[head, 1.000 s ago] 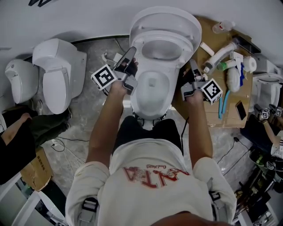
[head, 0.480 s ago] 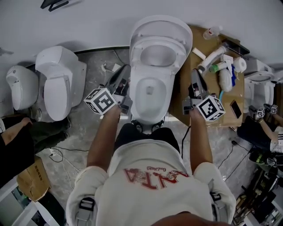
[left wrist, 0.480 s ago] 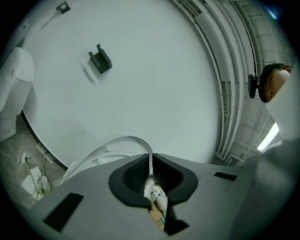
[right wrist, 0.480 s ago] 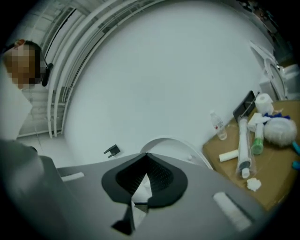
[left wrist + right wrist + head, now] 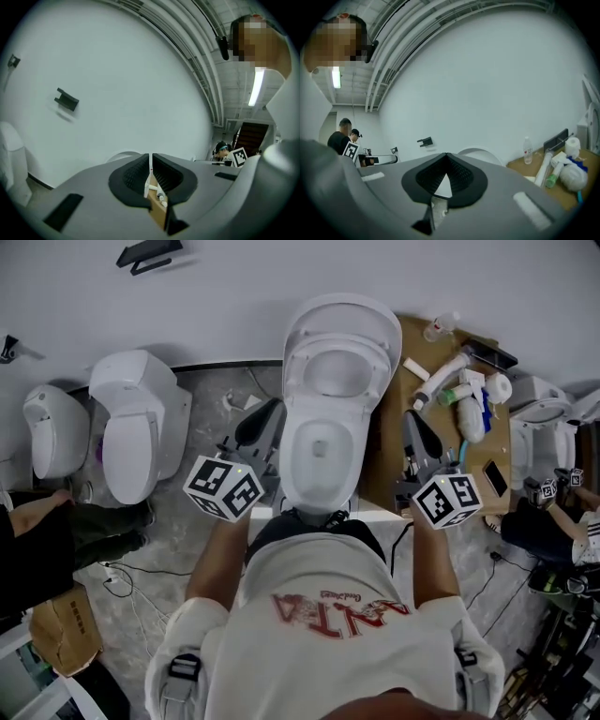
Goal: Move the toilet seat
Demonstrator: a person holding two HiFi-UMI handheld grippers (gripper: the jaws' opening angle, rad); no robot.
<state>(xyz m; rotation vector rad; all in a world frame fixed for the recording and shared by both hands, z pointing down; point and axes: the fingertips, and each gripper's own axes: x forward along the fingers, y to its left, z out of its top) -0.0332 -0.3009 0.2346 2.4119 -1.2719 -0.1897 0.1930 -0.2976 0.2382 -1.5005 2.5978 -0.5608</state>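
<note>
The white toilet (image 5: pixel 319 451) stands in front of me against the wall. Its lid (image 5: pixel 342 320) and seat ring (image 5: pixel 373 369) are tipped up and back over the open bowl. My left gripper (image 5: pixel 277 407) hangs in the air beside the bowl's left side, touching nothing. Its jaws have just been closing and now meet with nothing between them (image 5: pixel 150 157). On the bowl's right side my right gripper (image 5: pixel 411 416) is also clear of the toilet, shut and empty (image 5: pixel 446 157). Both gripper views look level at the white wall, with the lid's top edge (image 5: pixel 480 152) just above the jaws.
Two more white toilets (image 5: pixel 136 423) (image 5: pixel 52 427) stand to the left, another (image 5: pixel 544 423) at far right. A wooden board (image 5: pixel 394 470) on the right carries bottles, tubes and a phone (image 5: pixel 494 476). Cables lie on the floor; people sit at both edges.
Both grippers have drawn back from the toilet's sides toward me and risen, rolling as they went. The seat and lid stay up.
</note>
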